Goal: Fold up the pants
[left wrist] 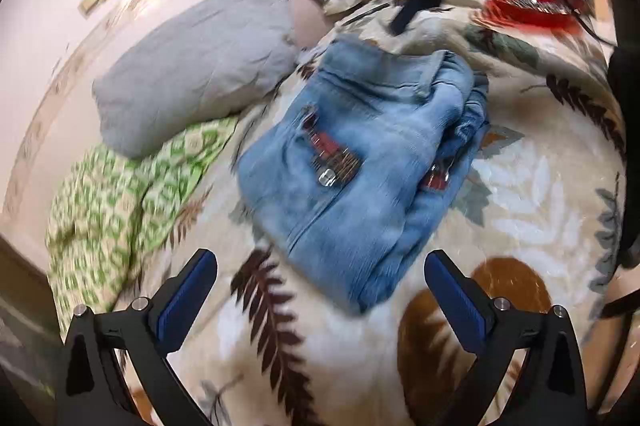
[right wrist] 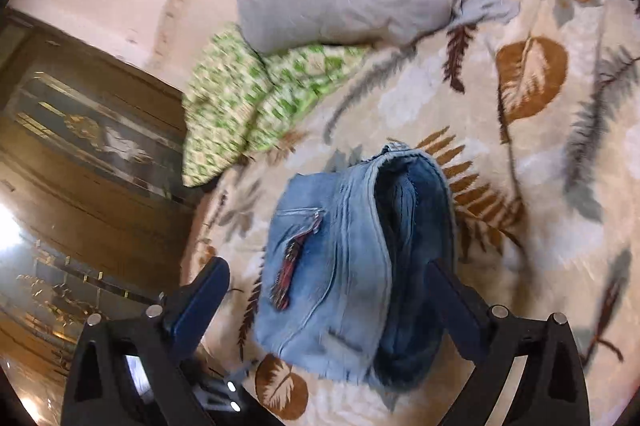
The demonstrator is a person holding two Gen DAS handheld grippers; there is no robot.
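The folded blue pants point(left wrist: 360, 161) are laid on the leafy blanket point(left wrist: 520, 185), and nothing is held by the wide-open left gripper point(left wrist: 320, 290) or right gripper point(right wrist: 328, 302).

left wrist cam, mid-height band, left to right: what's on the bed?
green patterned cloth → gray pillow → folded jeans → bare stretch of leaf-print blanket. The cloth tucks under the pillow's lower edge, but its bulk sits further left.
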